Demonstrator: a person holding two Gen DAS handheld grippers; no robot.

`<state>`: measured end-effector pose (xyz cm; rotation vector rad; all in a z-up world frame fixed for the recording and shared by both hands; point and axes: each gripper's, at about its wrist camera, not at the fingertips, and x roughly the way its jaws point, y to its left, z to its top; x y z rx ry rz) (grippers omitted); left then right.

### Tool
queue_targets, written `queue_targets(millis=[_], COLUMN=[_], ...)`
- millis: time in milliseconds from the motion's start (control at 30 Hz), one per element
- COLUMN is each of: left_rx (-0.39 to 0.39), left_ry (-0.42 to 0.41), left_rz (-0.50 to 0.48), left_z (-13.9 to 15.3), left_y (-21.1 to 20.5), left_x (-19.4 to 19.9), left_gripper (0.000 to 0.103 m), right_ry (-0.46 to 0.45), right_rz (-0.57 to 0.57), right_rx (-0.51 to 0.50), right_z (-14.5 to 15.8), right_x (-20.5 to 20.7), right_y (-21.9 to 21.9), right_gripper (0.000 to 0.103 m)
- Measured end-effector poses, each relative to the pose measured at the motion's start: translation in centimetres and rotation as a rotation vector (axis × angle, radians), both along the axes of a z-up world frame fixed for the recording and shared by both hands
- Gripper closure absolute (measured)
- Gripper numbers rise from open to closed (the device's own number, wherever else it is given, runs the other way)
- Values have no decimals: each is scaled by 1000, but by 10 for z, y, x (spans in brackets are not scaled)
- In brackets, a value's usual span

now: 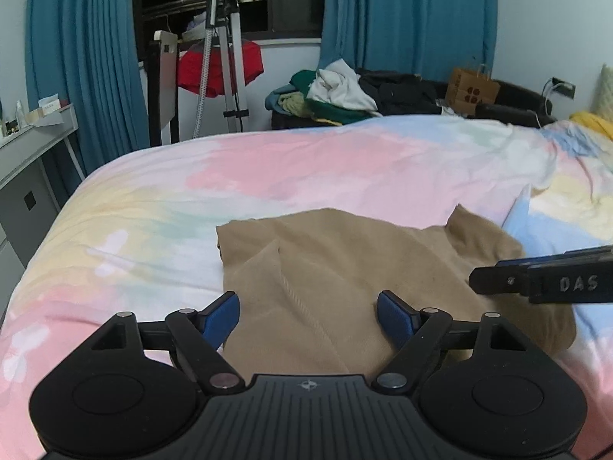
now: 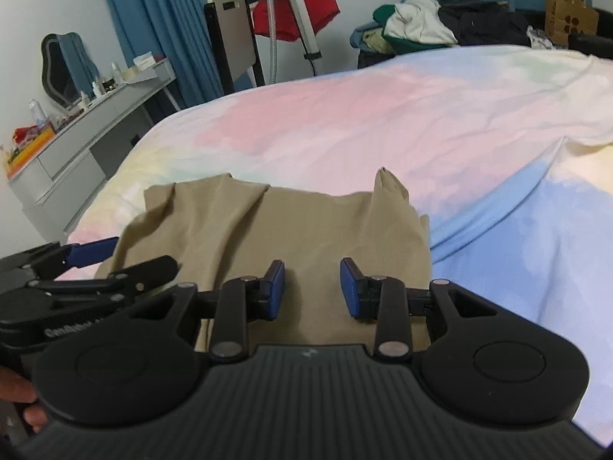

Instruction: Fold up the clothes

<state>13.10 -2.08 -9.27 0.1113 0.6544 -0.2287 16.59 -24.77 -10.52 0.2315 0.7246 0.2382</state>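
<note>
The tan garment lies partly folded on the pastel bedspread, directly under both grippers. The left gripper and right gripper hover side by side with fingers spread, gripping nothing; its width runs left to right, each edge nearest its own gripper.

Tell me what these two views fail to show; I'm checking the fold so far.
- Tan garment: near edge hidden behind the left gripper in the left wrist view, and behind the right gripper in the right wrist view.
- What kind of garment it is: cannot tell.
- Bed: cut off by the frame edges.
</note>
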Motion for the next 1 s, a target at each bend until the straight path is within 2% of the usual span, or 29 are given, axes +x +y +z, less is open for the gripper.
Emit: queue_targets(millis=[167,267,333,400,433,533,667,767,867,967,1000], left_rx=[-1,-59,-164,-348,-473,-796,-1035,-1094,-1120,-1172,-1197], left_ry=[7,29,68,144,200,375,500,487,426,381,369], left_rz=[17,51,78,110,135,209,300,380,387,354,341], left_z=[6,20,29,32,28,2,-43,-66,-65,-61,-61], left_y=[-1,5,17,36,49,81,100,109,115,121,123], left_x=[-8,-26,-39,-50,-52,-55,-43,-30,-20,-13,-12], left_gripper=[22,20,19,17,15,15,15,17,17,14,14], right_ry=[-3,-8,-11,-15,-19,-5,63,199,331,445,475], right_rz=[-24,-56,-82,-104,-117,-142,-142,-106,-109,-113,-120], right_rx=[27,98,179,269,324,482,694,946,1057,1125,1151], right_z=[3,10,15,21,23,24,13,-11,-32,-56,-64], right_x=[-4,-11,-18,-25,-29,-36,-39,-36,-34,-33,-33], right_y=[-3,-13,-23,-33,-39,-52,-58,-52,-37,-18,-13], right_gripper=[69,67,67,67,67,67,67,66,62,33,30])
